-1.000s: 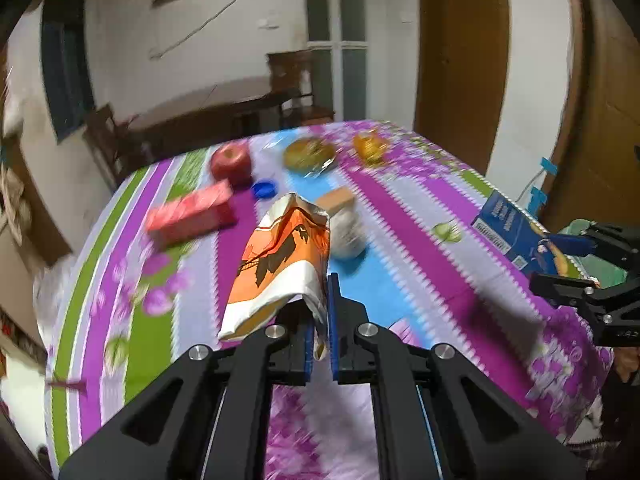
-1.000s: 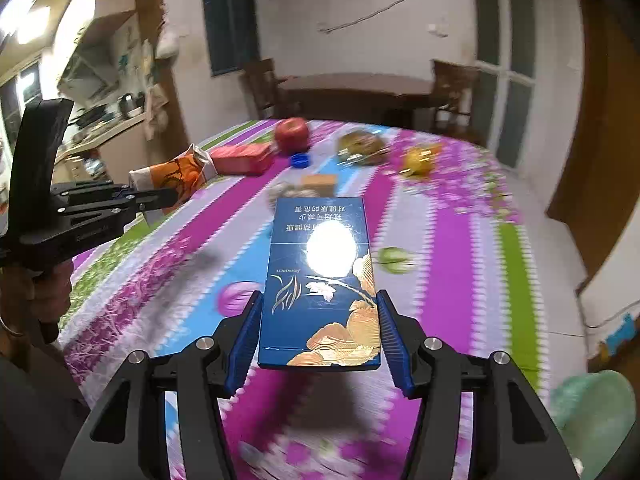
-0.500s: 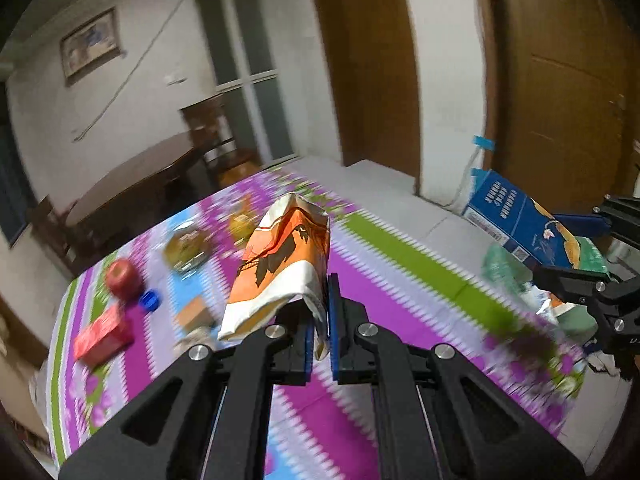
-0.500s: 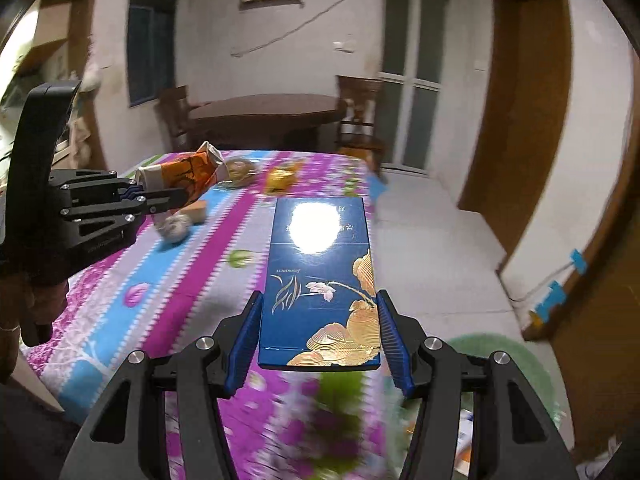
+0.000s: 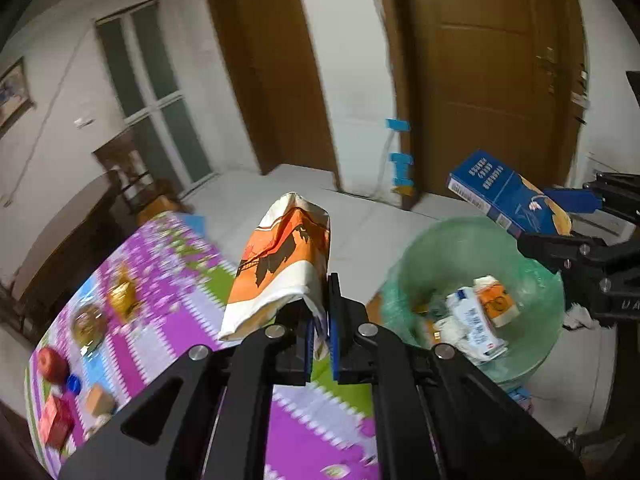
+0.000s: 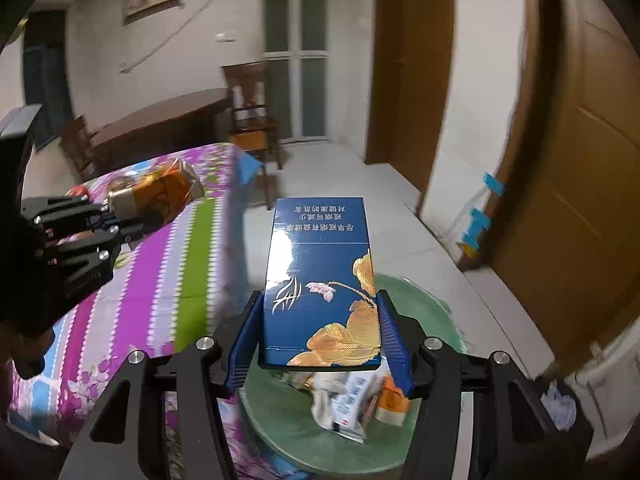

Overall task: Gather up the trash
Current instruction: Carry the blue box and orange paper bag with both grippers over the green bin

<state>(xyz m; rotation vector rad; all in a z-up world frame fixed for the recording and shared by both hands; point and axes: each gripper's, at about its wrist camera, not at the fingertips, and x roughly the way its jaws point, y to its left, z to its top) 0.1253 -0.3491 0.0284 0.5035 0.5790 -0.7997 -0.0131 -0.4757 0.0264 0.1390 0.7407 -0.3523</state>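
Observation:
My left gripper (image 5: pixel 319 328) is shut on an orange and white snack bag (image 5: pixel 282 260), held upright above the table's edge. My right gripper (image 6: pixel 320 340) is shut on a flat blue box with gold flowers (image 6: pixel 320 280), held over a bin lined with a green bag (image 6: pixel 304 432). In the left wrist view the bin (image 5: pixel 424 264) stands on the floor to the right, holding cartons and wrappers (image 5: pixel 478 316), with the blue box (image 5: pixel 504 196) and right gripper (image 5: pixel 560 220) above its far rim. The left gripper (image 6: pixel 120 220) and snack bag (image 6: pixel 160 192) show at left in the right wrist view.
The table with the striped floral cloth (image 5: pixel 168 264) carries a red apple (image 5: pixel 52 364), a blue cap (image 5: pixel 73 383), a red box (image 5: pixel 56 424), a brown block (image 5: pixel 100 400) and wrapped items (image 5: pixel 122 300). A wooden door (image 5: pixel 496 80), a chair (image 6: pixel 252 120) and a dark table (image 6: pixel 160 120) stand around.
Both grippers have swung right, away from the table, carrying their items. The green-lined bin has come into full view below the blue box. Both stay shut.

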